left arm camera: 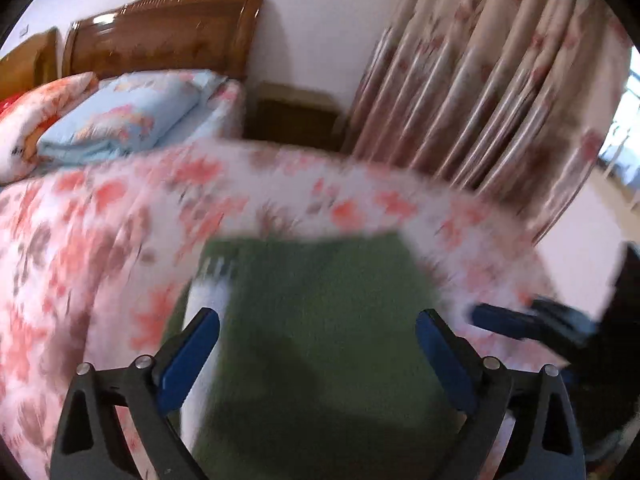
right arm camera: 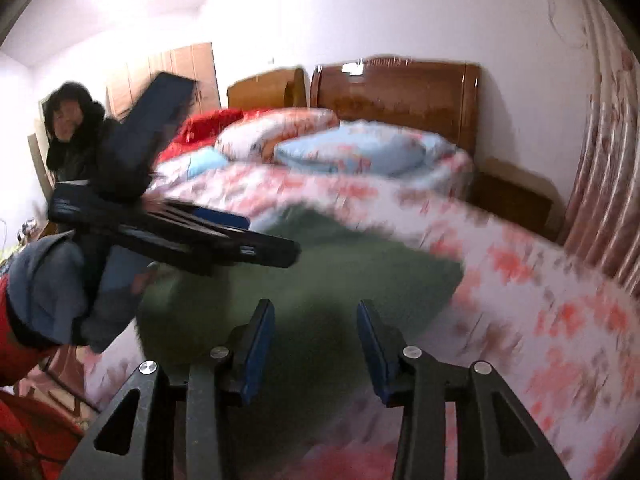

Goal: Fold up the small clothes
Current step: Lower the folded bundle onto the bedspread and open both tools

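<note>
— Lying flat on the floral bedspread (left arm camera: 100,216): green garment (left arm camera: 320,320), blurred, near the bed's foot end, a pale label or trim at its left edge in the left wrist view.

— Seen from the right wrist view too? Same green garment (right arm camera: 304,280), spread on the bedspread (right arm camera: 520,280), just ahead of the fingers.

— Left gripper (left arm camera: 318,328): jaws wide apart over the cloth, nothing pinched. Also visible in the right wrist view at (right arm camera: 192,236), held in a gloved hand (right arm camera: 60,292), red sleeve below.

— Right gripper (right arm camera: 316,336): jaws parted, blue pads clear of the fabric, nothing between them. Tip showing at the right edge of the left view (left arm camera: 512,320).

— Beyond: blue pillow (left arm camera: 120,116), wooden headboard (left arm camera: 160,36), flowered curtain (left arm camera: 500,80), nightstand (right arm camera: 516,196) beside the bed.
</note>
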`<state>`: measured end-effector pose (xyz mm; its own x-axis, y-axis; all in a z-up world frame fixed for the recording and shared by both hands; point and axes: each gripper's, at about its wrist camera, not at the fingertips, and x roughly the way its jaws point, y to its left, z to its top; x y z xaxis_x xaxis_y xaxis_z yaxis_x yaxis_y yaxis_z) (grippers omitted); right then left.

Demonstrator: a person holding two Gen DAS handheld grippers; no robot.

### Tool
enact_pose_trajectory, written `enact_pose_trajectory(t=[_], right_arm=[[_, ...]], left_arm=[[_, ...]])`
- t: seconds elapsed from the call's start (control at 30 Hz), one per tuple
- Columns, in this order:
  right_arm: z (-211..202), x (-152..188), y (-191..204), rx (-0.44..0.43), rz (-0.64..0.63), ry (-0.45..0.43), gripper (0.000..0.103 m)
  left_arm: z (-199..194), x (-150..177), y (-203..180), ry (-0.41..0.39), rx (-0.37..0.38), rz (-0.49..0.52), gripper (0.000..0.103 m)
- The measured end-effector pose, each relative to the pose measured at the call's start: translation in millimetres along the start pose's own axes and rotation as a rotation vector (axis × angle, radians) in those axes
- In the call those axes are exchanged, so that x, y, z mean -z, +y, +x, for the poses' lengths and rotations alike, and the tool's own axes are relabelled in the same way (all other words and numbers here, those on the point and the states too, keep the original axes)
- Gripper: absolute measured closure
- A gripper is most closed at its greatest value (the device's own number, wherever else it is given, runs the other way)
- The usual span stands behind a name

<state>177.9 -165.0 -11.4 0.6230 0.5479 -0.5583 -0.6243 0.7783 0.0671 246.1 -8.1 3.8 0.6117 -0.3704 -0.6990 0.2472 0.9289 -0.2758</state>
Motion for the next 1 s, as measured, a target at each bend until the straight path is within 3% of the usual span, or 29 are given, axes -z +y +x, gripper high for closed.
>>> enact_pose_trajectory(t=[0.07,0.13,0.2,0.23,0.3,0.47,0.57,0.63,0.73,0.87,1.0], right_arm=[[12,-13,-19,0.022,0.016,-0.006,0.059],[35,-19,-38,0.015,0.038,0.019,0.060],[68,-13,-54,-0.004,0.060,0.113,0.060],[78,-8,-58,-0.010,0.074,0.137,0.060],[77,-3,-69,-0.067,0.146,0.104,0.060],[68,-18,-68,0.009,0.114,0.047,0.060],[95,-14,-80,0.012,0.131,0.122,0.060],[104,-10,-89,-0.023,0.165,0.129,0.060],[96,-14,-86,0.047,0.164,0.147,0.060],[52,-19,-59,0.120,0.162,0.083,0.060],[-1,-10,-15,0.070,0.144,0.008,0.060]], left_arm=[[7,-21,-6,-0.013,0.010,0.017,0.000],[34,-31,1,0.040,-0.027,0.012,0.000],[75,-28,23,0.126,-0.065,-0.034,0.000],[78,-25,28,0.119,-0.074,-0.035,0.000],[66,-22,30,0.067,-0.054,-0.034,0.000],[48,-14,52,-0.040,-0.012,-0.155,0.000],[50,-14,62,-0.023,-0.020,-0.217,0.000],[61,-13,73,0.030,0.014,-0.270,0.000],[56,-12,86,0.012,0.045,-0.335,0.000],[5,-2,69,-0.114,0.022,-0.279,0.000],[-51,32,31,-0.212,-0.033,-0.104,0.000]])
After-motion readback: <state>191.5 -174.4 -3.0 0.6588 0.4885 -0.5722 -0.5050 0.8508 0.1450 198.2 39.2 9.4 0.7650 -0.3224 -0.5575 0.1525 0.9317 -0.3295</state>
